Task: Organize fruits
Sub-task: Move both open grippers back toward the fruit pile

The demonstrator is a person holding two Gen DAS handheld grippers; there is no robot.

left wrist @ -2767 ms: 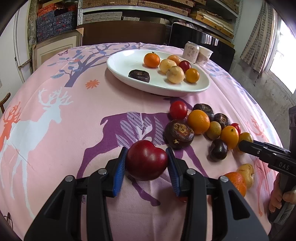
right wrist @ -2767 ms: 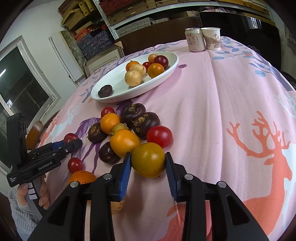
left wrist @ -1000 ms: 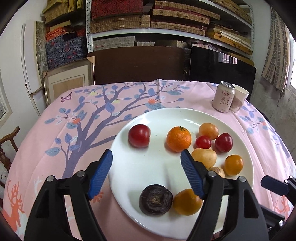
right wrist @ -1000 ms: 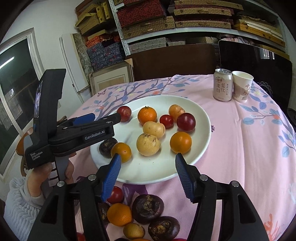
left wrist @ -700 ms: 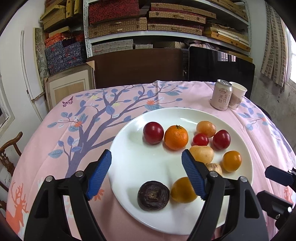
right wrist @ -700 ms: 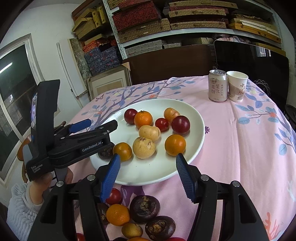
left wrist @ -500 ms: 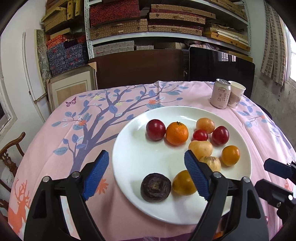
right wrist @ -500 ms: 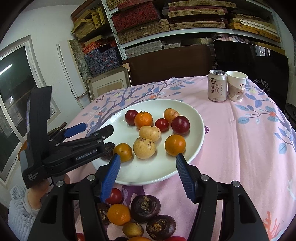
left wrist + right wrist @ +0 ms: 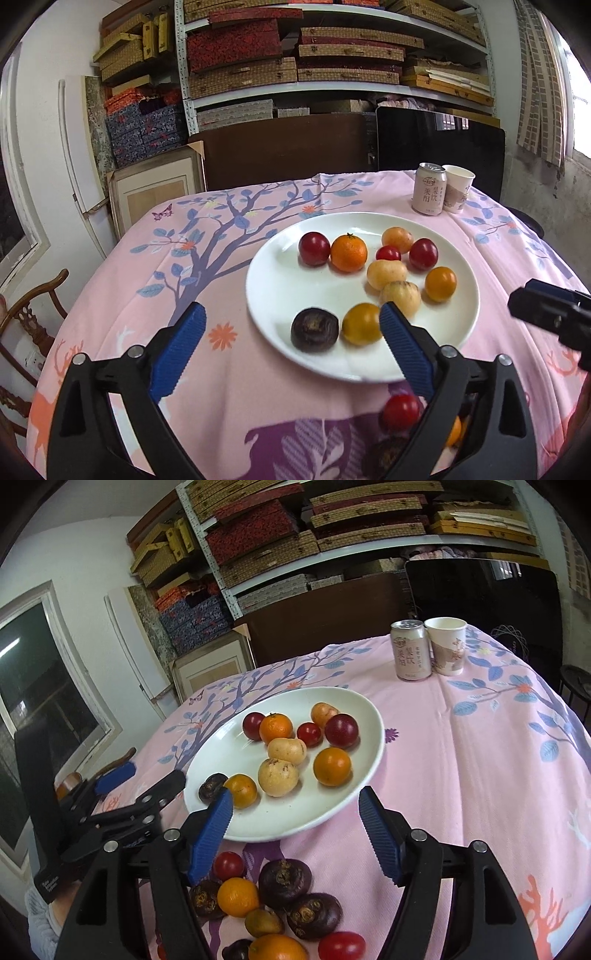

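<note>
The white plate (image 9: 273, 295) sits mid-worktop (image 9: 155, 280) on a pink cloth printed with trees and deer, bare cloth to its left and far side. A can (image 9: 428, 189) with Chinese characters and a printed paper cup (image 9: 457, 188) stand touching each other near the far right edge, well apart from the plate. On the plate lie ten fruits, among them a dark red plum (image 9: 314, 248), a mandarin (image 9: 348, 252) just beside it and a dark round fruit (image 9: 314, 330) at the near rim. More loose fruit (image 9: 280, 904) is heaped on the cloth just short of the plate's near rim.

The left tool (image 9: 291, 345) hovers tilted downward over that near rim, its blue pads widening with nothing between them. The right tool (image 9: 295, 827) hangs likewise at the rim, jaws opening and empty, above the heap. The left tool's body carries white lettering too blurred to read in the right wrist view; a hand in a pale knitted sleeve (image 9: 38, 904) grips it.
</note>
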